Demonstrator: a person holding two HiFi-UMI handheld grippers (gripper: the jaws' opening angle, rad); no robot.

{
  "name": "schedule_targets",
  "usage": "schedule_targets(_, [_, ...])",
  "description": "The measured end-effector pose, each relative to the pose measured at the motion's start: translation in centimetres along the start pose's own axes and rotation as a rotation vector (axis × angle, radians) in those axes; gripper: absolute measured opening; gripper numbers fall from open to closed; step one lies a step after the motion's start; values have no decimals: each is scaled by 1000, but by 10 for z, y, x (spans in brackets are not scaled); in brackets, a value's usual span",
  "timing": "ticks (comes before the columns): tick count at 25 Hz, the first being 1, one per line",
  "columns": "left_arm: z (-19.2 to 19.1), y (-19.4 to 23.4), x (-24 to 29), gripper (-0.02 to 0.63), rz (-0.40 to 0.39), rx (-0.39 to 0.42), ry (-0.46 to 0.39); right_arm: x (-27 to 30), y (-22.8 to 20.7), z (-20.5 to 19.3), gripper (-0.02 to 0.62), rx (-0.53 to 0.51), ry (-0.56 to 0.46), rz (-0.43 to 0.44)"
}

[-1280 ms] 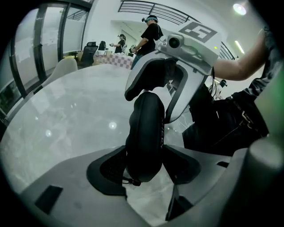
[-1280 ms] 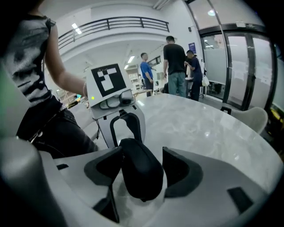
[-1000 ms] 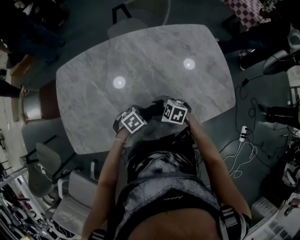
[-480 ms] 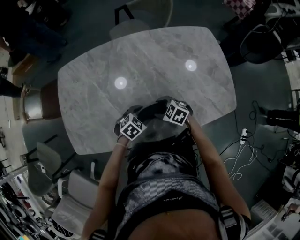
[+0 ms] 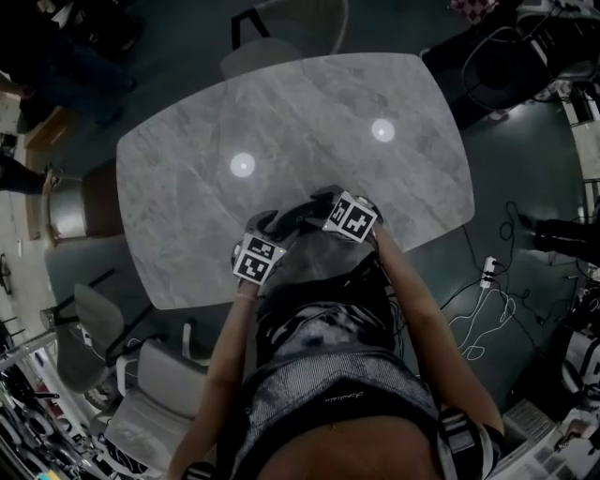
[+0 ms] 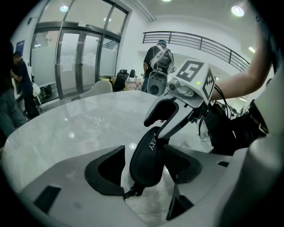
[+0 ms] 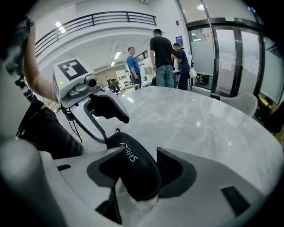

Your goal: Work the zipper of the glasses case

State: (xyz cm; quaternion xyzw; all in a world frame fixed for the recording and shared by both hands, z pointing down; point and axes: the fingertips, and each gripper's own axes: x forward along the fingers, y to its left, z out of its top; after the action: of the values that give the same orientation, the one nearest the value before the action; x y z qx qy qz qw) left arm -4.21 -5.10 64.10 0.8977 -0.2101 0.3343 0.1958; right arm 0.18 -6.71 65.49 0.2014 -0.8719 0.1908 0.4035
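Note:
A black oval glasses case [image 6: 146, 157] with pale lettering hangs low over the marble table [image 5: 309, 112], near its front edge. One end of it lies between the jaws of my left gripper [image 6: 144, 167], and a strip of table shows between the case and the left pad, so these jaws stand open. The zipper pull [image 6: 133, 191] dangles at this near end. The other end of the case [image 7: 133, 166] is in my right gripper [image 7: 144, 173]; those jaws are closing and both pads touch it. The two grippers face each other, and each one's marker cube [image 6: 193, 76] [image 7: 71, 71] shows in the other's view.
Several people stand beyond the far side of the table [image 7: 162, 53] [image 6: 157, 62]. Chairs stand at the table's far end [image 5: 281, 28] and left [image 5: 94, 328]. Cables and a power strip [image 5: 486, 270] lie on the floor to the right. Glass doors [image 6: 75, 62] line one wall.
In the head view my left gripper has drawn back toward the person and turned, so its fingers now show ahead of its cube. The right gripper has edged slightly forward.

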Motion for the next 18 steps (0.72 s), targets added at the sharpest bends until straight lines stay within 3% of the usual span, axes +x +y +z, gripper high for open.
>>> schedule_targets(6, [9,0,-2,260,15,-40,-55,-10,-2,5,261,42,-31,-3])
schedule_targets(9, [16,2,-7,186,41,-17,-87,-22,-3,13,246,36,-68,-14])
schedule_targets(13, [22,-1,-10,62,47,-11,-110,-36,-3,22,172,35,-108,-40])
schedule_targets(18, [25,-10,-11,11,25,-54,-136,-52,-1,37,98,0,-179,-114])
